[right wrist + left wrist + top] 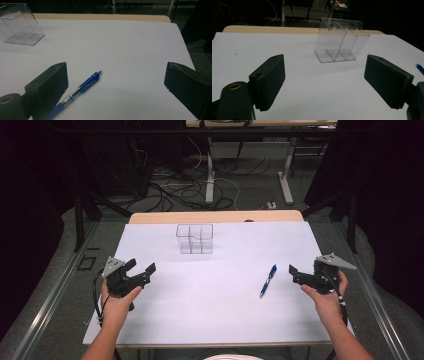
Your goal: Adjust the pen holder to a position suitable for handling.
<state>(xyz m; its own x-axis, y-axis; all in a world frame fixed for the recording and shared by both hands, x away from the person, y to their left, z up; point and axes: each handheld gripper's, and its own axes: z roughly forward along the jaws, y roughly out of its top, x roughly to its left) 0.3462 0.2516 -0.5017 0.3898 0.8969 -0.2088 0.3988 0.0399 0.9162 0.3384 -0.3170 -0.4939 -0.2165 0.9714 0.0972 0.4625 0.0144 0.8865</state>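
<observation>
both pairs of jaws stand wide apart and hold nothing. largest is the white tabletop (215, 315), with a strip of light wood along its far edge. on it, toward the far side and a little left of the middle, stands a clear plastic organizer (194, 239), upright, with thin walls that divide it into compartments; nothing lies inside them. the left gripper (141, 268) hovers over the near left part of the tabletop, held in the person's left hand (119, 302), and in the left gripper view its two black jaws frame the organizer, which is well apart from them. the right gripper (294, 272) is at the near right edge, in the right hand (325, 300), with its jaws pointing toward the middle. smallest is the blue pen (268, 280), which lies flat on the tabletop right of the middle, just beside the right gripper but not touching it. in the right gripper view the pen (82, 87) lies slanted close to the left jaw.
</observation>
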